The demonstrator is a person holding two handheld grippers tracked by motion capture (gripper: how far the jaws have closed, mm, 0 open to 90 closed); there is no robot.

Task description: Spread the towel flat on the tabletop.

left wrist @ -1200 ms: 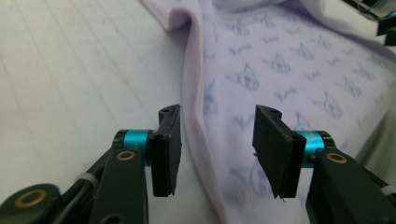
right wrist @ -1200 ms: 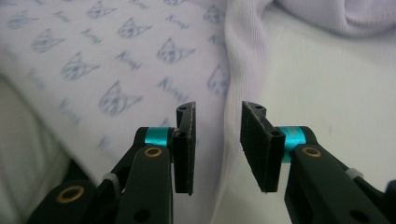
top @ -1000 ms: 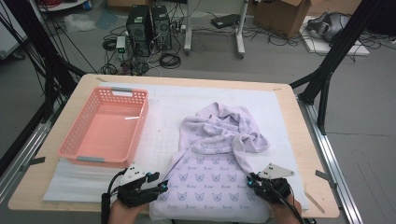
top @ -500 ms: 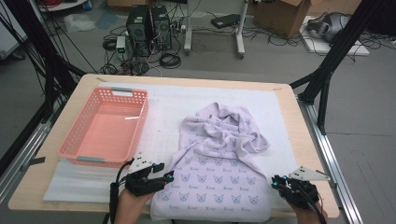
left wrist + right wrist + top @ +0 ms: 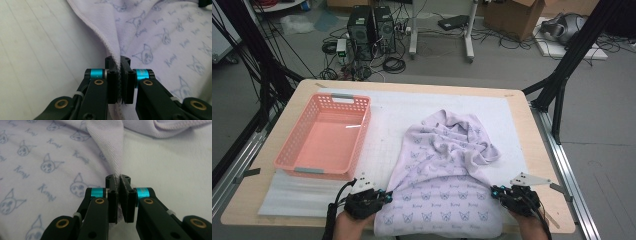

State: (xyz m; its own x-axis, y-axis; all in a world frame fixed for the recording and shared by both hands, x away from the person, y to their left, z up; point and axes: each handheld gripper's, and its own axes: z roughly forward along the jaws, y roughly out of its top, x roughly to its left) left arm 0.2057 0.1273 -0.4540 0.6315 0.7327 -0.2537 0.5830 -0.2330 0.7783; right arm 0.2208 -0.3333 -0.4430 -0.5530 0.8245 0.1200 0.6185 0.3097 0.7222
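Gripping the lilac printed cloth (image 5: 447, 180) at its near left edge, my left claw (image 5: 384, 196) is clamped fully on the hem; my right claw (image 5: 496, 191) pinches the near right edge likewise. Cloth lies spread on the white mat (image 5: 402, 115) mid-desk (image 5: 532, 145), bunched at its far end. Pink basket (image 5: 324, 136), far left.

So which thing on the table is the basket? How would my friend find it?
Start at the wooden table with the white mat on it. On the mat's left side, beside the pale purple cloth with little cat faces, sits the basket. It is the pink plastic one, rectangular, with holes along its walls and nothing inside.
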